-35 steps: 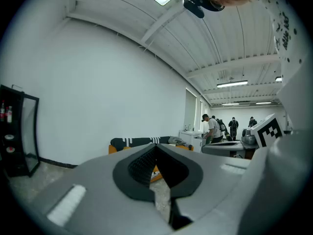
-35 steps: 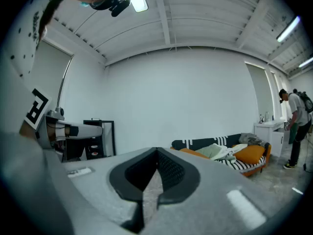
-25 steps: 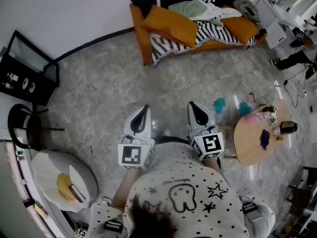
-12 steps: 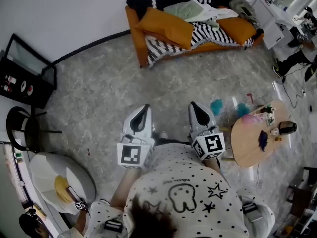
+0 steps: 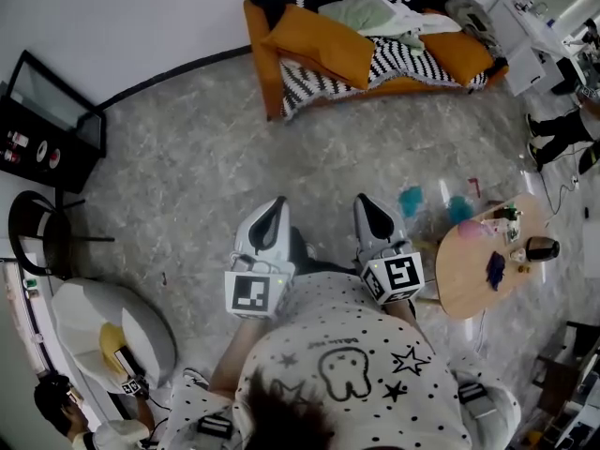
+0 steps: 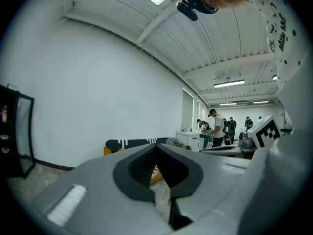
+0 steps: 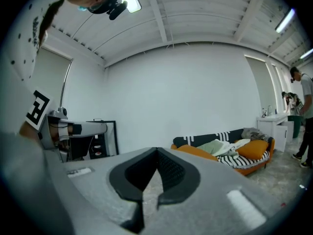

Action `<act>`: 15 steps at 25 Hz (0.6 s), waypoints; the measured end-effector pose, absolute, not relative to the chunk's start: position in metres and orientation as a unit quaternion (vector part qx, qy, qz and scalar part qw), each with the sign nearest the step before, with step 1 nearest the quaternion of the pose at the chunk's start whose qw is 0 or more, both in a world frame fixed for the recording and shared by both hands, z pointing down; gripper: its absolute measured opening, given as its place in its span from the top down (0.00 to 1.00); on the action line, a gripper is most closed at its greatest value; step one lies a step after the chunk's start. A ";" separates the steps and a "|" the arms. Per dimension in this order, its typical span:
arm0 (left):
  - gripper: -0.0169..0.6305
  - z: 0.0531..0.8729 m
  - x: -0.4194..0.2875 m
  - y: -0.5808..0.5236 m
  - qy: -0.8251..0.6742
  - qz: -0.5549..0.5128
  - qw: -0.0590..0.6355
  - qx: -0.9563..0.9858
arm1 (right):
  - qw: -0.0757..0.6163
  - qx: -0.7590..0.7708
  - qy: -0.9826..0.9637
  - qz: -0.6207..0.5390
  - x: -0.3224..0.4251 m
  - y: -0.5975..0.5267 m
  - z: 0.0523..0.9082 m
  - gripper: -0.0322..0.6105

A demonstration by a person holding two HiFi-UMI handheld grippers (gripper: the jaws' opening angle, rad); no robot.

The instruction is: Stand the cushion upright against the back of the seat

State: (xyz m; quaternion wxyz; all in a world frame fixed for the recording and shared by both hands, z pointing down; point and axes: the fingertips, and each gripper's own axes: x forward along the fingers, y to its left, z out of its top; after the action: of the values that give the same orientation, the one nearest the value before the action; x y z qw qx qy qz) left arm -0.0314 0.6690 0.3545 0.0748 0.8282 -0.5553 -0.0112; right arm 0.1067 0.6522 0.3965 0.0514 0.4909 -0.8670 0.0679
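Note:
The orange sofa (image 5: 272, 82) stands far ahead against the wall, draped with a black-and-white striped blanket (image 5: 398, 64). A large orange cushion (image 5: 319, 45) lies slanted on its left seat; a second orange cushion (image 5: 457, 52) lies at the right, with pale green cloth (image 5: 361, 15) between them. My left gripper (image 5: 275, 204) and right gripper (image 5: 366, 202) are held side by side over the floor, far short of the sofa, both shut and empty. In the right gripper view the cushion (image 7: 194, 152) shows beyond the shut gripper (image 7: 156, 151). The left gripper (image 6: 156, 146) mostly hides the sofa (image 6: 129, 143).
A round wooden table (image 5: 469, 279) with small items stands at my right. At the left are a black cabinet (image 5: 47, 125), a black chair (image 5: 33, 232) and a white beanbag (image 5: 103, 322). Several people (image 6: 217, 126) stand far off by desks. Grey stone floor lies between me and the sofa.
Both grippers stay shut and side by side, the left one edging slightly forward. A person has come into view at the lower left beside the beanbag.

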 end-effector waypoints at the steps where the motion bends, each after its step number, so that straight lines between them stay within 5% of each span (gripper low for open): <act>1: 0.98 0.356 -0.035 0.663 -0.554 -0.012 0.074 0.829 | 0.053 0.494 -0.865 0.068 0.105 0.647 0.398 0.95; 15: 0.98 0.343 -0.077 0.568 -0.526 -0.007 0.074 0.847 | 0.051 0.546 -0.833 0.070 0.081 0.562 0.380 0.95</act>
State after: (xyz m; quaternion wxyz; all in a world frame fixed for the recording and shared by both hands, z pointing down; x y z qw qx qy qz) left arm -0.0771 0.5684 0.3435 0.0738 0.8470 -0.5264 -0.0068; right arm 0.0808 0.5616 0.3804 0.0507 0.5459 -0.8333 0.0703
